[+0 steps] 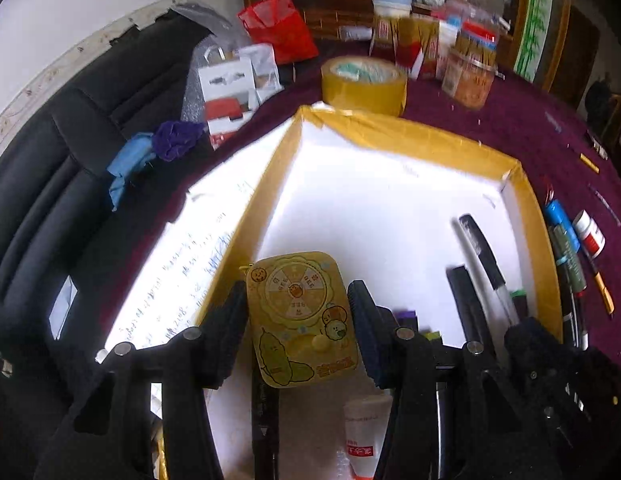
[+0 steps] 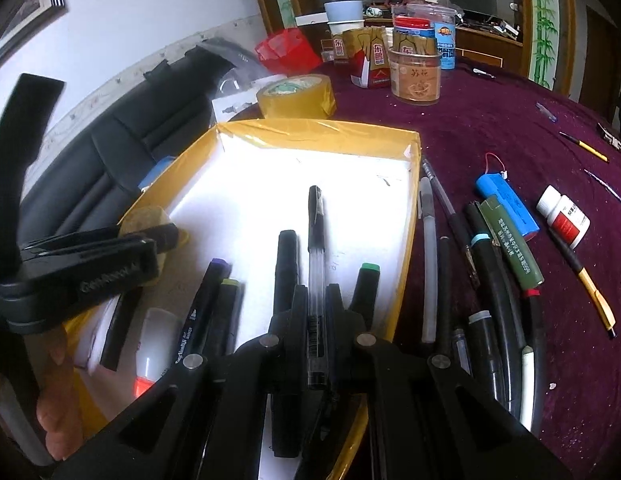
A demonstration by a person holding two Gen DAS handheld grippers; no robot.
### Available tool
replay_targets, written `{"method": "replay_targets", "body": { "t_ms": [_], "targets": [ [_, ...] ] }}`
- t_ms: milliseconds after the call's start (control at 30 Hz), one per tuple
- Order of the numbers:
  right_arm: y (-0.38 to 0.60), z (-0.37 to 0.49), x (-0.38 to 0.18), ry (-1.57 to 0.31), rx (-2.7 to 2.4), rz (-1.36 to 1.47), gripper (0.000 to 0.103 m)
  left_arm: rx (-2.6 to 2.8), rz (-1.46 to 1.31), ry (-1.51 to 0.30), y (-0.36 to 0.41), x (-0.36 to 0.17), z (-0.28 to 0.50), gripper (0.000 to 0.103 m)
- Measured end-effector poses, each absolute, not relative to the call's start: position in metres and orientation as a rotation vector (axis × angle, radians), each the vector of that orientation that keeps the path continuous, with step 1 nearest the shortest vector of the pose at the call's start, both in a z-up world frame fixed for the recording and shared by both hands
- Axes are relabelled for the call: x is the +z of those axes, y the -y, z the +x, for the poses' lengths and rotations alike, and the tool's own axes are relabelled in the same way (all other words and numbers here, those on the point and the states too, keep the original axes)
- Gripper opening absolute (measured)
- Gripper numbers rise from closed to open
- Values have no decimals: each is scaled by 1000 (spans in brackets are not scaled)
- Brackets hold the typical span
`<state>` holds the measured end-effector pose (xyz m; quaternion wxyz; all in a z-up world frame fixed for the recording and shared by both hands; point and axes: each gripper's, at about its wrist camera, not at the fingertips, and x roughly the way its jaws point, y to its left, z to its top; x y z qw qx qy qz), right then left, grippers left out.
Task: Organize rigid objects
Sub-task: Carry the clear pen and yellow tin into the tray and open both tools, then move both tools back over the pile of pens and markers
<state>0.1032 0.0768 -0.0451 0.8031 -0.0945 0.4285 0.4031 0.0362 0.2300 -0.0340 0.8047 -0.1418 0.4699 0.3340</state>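
A white box with yellow-taped rims (image 1: 410,128) (image 2: 310,132) lies on the purple tablecloth. Over its near left part my left gripper (image 1: 297,292) (image 2: 150,240) is shut on a flat yellow cartoon toy (image 1: 302,320) (image 2: 144,218), with one pad against each side. My right gripper (image 2: 317,292) is shut on a clear pen with a black cap (image 2: 315,220), which points into the box. Several black markers (image 2: 286,268) and a white tube (image 1: 364,432) lie on the box floor. A bare hand (image 2: 58,400) holds the left gripper's handle.
A roll of yellow tape (image 1: 362,84) (image 2: 296,94) stands behind the box. Right of the box lie several pens (image 2: 486,280), a blue battery pack (image 2: 506,206) and a white pill bottle (image 2: 562,216). Jars and packets (image 2: 416,76) crowd the back. A black sofa (image 1: 50,184) is at the left.
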Motion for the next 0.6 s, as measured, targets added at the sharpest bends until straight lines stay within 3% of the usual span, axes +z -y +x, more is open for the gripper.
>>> {"method": "replay_targets", "body": {
  "t_ms": [167, 200, 267, 300, 367, 567, 600],
  "targets": [
    [-81, 100, -45, -916, 864, -251, 11, 717, -247, -1063, -224, -43, 44, 54],
    [-82, 99, -45, -913, 872, -253, 14, 710, -229, -1080, -222, -44, 46, 59],
    [-77, 97, -42, -895, 885, -225, 22, 693, -195, -1100, -219, -46, 48, 60],
    [-74, 96, -41, -882, 890, -209, 31, 691, -181, -1106, -217, -47, 48, 60],
    [-67, 93, -38, -868, 918, -165, 35, 703, -163, -1115, -214, -46, 47, 60],
    [-27, 78, -20, -790, 981, -68, 42, 775, -162, -922, -188, -3, 18, 61],
    [-18, 77, -17, -781, 984, -48, 44, 781, -149, -900, -181, 1, 15, 66]
  ]
}}
